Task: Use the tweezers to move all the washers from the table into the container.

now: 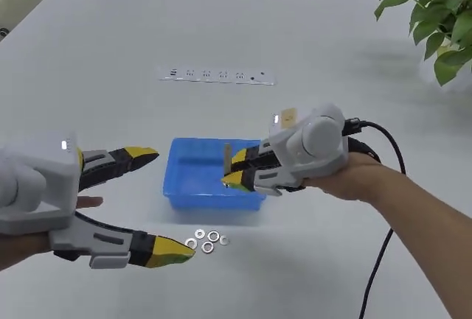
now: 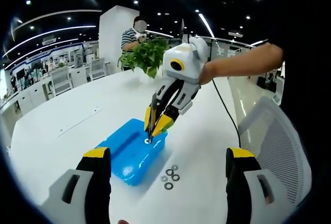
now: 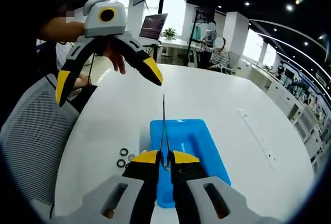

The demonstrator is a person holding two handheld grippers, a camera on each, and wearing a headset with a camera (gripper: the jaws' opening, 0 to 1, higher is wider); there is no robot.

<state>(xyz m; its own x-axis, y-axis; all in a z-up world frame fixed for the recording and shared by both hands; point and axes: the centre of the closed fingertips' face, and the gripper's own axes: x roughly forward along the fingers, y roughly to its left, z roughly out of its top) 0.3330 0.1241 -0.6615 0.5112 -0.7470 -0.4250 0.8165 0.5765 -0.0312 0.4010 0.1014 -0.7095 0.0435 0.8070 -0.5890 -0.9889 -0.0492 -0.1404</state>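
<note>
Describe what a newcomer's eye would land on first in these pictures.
The bright blue container mid-table stands out, with the right gripper shut on tweezers over it. A small cluster of washers lies on the white table at its near side, and the left gripper hangs wide open beside them.

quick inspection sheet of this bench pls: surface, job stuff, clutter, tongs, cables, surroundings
surface: white table, socket strip set in it
job's things: blue container; a few washers on the table beside it; tweezers point down into the container
clutter: nothing seen
tongs: left tongs open, by the washers; right tongs shut on the tweezers
cables: black cable runs from the right tongs toward the person
surroundings: plant; mesh chair; people at far desks
</note>
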